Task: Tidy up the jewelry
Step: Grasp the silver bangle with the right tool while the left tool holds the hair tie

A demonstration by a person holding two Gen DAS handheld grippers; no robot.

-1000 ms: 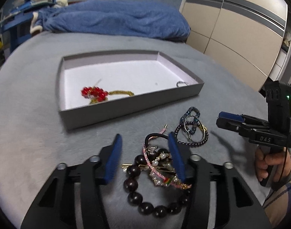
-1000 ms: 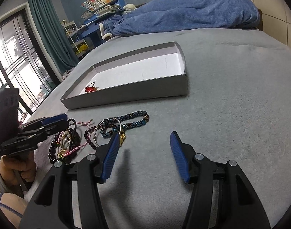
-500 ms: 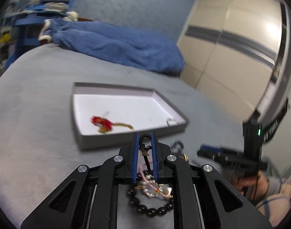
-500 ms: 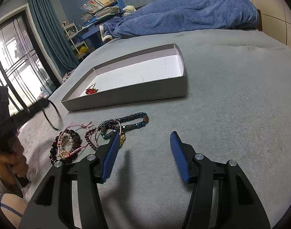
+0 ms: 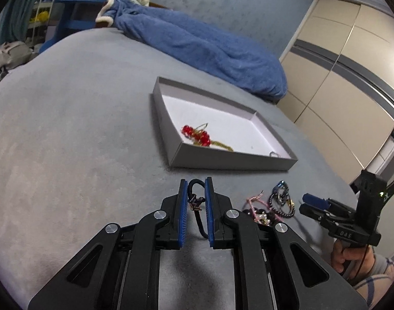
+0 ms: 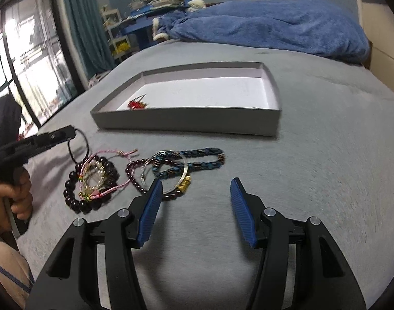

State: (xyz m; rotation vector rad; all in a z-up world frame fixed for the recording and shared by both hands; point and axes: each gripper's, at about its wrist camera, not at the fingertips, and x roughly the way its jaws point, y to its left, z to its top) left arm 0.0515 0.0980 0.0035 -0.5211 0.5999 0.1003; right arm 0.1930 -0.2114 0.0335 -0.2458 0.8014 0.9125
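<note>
A: Left gripper (image 5: 195,193) jaws?
B: Narrow, pinching a black cord loop (image 5: 196,201), lifted off the bed (image 5: 68,129). Long axis runs along the fingers, bend toward 12.
A: Right gripper (image 6: 195,201)?
B: Jaws wide, holding nothing, over the bed. Bracelet pile (image 6: 93,178) at its 10. Gray tray (image 6: 186,122) at 12 holds a red bead piece (image 5: 197,134).

Home bedroom: bed (image 5: 68,129), blue blanket (image 5: 202,49), wardrobe (image 5: 346,82)
</note>
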